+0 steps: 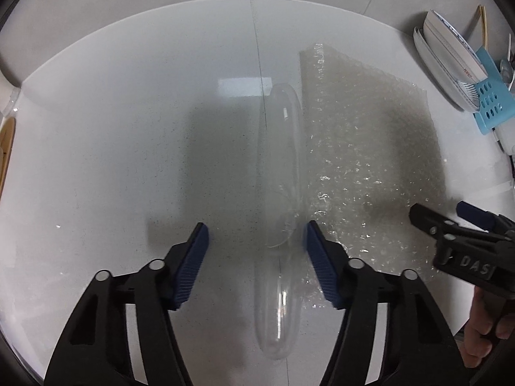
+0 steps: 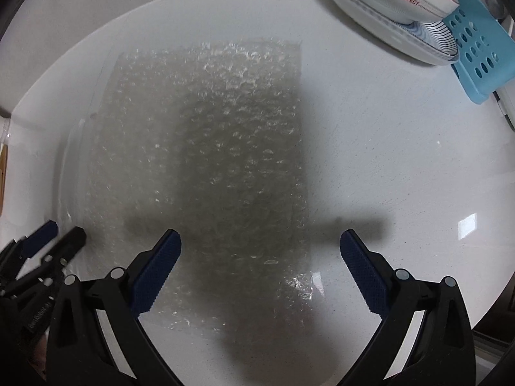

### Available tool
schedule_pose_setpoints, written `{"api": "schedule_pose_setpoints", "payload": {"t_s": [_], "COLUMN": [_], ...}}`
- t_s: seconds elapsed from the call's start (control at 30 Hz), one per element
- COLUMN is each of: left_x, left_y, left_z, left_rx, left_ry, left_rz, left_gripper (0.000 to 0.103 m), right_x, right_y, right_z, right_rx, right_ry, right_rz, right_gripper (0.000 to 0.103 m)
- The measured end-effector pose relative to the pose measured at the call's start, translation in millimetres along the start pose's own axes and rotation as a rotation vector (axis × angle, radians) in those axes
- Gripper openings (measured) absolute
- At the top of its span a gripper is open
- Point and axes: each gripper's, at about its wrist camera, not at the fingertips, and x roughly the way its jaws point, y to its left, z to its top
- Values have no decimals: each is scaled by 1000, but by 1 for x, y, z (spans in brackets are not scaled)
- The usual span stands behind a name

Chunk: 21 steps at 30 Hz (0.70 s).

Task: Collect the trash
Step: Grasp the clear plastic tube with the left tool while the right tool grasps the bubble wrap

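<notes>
White speckled worktop (image 1: pixel 112 160). Clear oblong plastic lid/container piece (image 1: pixel 278 225) lies on it lengthwise, 12-to-6 in left wrist view, its right edge touching or just overlapping the clear bubble wrap sheet (image 1: pixel 370 160); can't tell which. Left hand-held gripper (image 1: pixel 256 238) points down over the clear piece, blue pads on both sides of it: right pad at its edge, left pad apart, so jaws part-open, nothing gripped. Right hand-held gripper (image 2: pixel 260 244) is wide open above the bubble wrap's near edge, left pad over the wrap, right pad over bare worktop. Stacked white dishes (image 2: pixel 386 9) w/ light blue perforated basket (image 2: pixel 476 51) at 1 o'clock.
</notes>
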Motion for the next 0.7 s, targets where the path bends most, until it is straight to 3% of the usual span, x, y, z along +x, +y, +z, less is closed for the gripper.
{"api": "schedule_pose_setpoints", "payload": {"t_s": [0.17, 0.37, 0.47, 0.53, 0.6, 0.7], "left_x": [-1, -4, -5, -6, -7, -12], "left_y": [5, 10, 12, 14, 15, 12], "left_z": [0, -1, -5, -5, -8, -11], "left_rx": [-10, -10, -5, -3, -7, 5], "left_ry": [2, 15, 19, 18, 14, -8], "left_rz": [-11, -2, 0, 1, -2, 13], "left_gripper": [47, 26, 25, 25, 25, 25], "right_x": [-1, -6, -11, -14, -15, -17], "right_y": [3, 15, 21, 21, 19, 18], "right_z": [-2, 1, -2, -1, -2, -6], "right_rx": [-15, -40, -40, -40, -34, -28], "right_ry": [-12, -8, -19, -22, -18, -26], "right_rz": [8, 8, 7, 21, 43, 66], "right_gripper": [89, 67, 47, 16, 8, 7]}}
